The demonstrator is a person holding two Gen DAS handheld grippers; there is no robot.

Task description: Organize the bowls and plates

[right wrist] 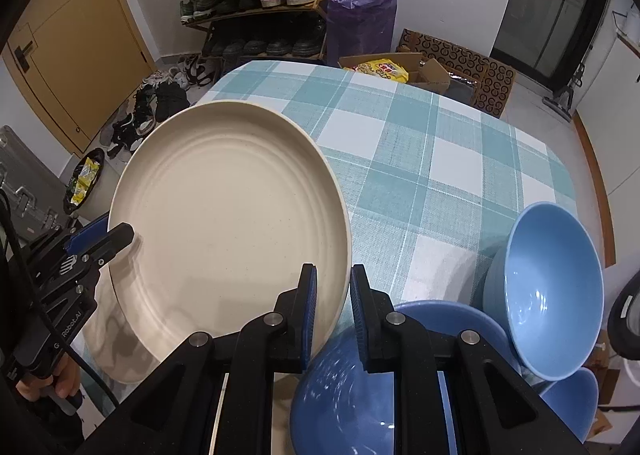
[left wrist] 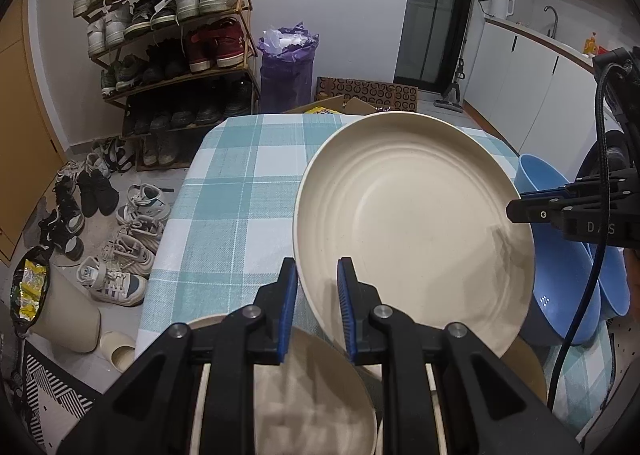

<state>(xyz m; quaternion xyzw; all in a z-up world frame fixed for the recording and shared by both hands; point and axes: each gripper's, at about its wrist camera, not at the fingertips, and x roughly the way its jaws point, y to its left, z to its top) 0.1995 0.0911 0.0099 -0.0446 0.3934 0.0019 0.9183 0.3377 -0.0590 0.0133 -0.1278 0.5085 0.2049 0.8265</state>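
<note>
A large cream plate (left wrist: 416, 223) is held tilted above the checked table; it also shows in the right wrist view (right wrist: 228, 231). My left gripper (left wrist: 318, 307) straddles its near-left rim, jaws narrowly parted with the rim between the pads. My right gripper (right wrist: 333, 315) straddles the opposite rim the same way, and it shows in the left wrist view (left wrist: 520, 211). A cream bowl (left wrist: 304, 395) sits below the left gripper. Blue bowls sit by the right gripper: one beneath it (right wrist: 340, 387) and one tilted to the right (right wrist: 552, 299).
The table carries a teal checked cloth (right wrist: 440, 159). A shoe rack (left wrist: 168, 35), loose shoes on the floor (left wrist: 120, 255), a purple bag (left wrist: 286, 67) and cardboard boxes (right wrist: 460, 63) stand beyond the far edge. A kitchen counter (left wrist: 540, 39) runs at the right.
</note>
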